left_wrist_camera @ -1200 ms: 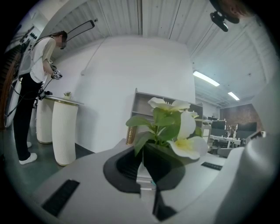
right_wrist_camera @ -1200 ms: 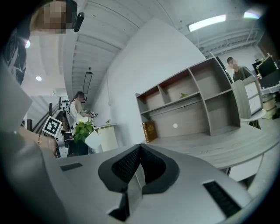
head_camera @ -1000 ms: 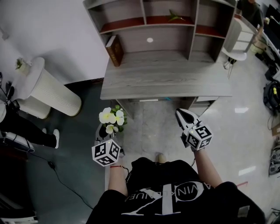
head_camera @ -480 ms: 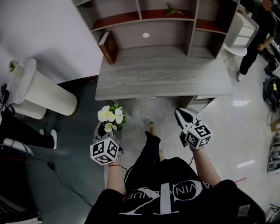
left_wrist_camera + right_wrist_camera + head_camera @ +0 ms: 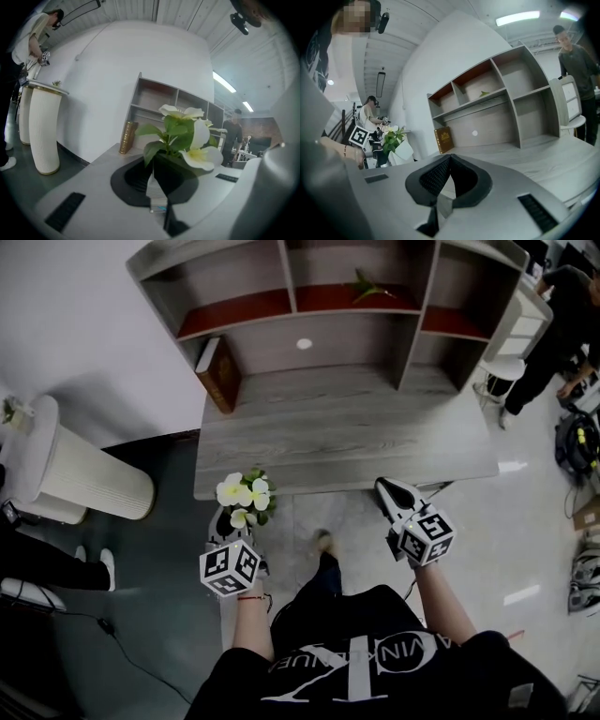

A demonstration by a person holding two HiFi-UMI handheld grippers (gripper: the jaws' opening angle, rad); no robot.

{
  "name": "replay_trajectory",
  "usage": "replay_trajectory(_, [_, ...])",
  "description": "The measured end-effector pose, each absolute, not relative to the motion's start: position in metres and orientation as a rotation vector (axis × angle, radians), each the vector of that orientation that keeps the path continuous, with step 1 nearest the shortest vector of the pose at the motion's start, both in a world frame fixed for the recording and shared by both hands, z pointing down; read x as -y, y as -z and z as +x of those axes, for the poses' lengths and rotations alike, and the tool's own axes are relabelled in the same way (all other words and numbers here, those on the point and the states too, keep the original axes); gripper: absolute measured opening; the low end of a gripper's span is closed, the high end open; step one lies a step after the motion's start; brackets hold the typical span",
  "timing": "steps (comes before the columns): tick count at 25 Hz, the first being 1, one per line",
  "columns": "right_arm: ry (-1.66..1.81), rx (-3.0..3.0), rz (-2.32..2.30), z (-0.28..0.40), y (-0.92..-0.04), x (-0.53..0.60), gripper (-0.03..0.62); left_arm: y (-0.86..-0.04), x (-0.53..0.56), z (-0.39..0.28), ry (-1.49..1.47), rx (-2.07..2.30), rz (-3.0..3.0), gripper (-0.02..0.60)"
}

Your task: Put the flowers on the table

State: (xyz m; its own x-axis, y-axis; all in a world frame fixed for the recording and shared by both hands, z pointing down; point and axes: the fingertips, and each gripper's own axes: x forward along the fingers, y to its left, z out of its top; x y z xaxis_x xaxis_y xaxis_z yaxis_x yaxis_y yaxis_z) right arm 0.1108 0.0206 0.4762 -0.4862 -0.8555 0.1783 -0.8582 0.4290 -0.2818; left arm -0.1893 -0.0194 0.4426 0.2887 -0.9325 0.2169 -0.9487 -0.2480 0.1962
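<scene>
Left tongs [image 5: 228, 526] clamp the flowers [image 5: 244, 495] upright at the surface's [image 5: 347, 437] front-left corner, ready for setting down, while right tongs [image 5: 389, 493] hang shut, empty.

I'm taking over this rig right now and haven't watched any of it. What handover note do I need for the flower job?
Left claw: shut on the potted white flowers, which stand upright.
Right claw: shut and empty, raised near the desk's front edge.
Flowers: in the air at the near left corner of the wooden desk, not set down.
Done: the flowers are gripped and at the desk.
Left: lower them onto bare desktop, probably clear of the book, then open the left claw and back away.
</scene>
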Motion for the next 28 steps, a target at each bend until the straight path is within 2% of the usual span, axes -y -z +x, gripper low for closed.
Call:
replay_trajectory(21, [-0.635,2.552,1.588,0.124,-0.501,0.089,0.011,-0.478,0.168,-0.126,-0.161,1.506,2.309,0.015])
replay_trajectory(28, [-0.631,2.526,1.588,0.119,-0.507,0.123,0.011,-0.492,0.202,-0.126,-0.178,1.479,2.295,0.015])
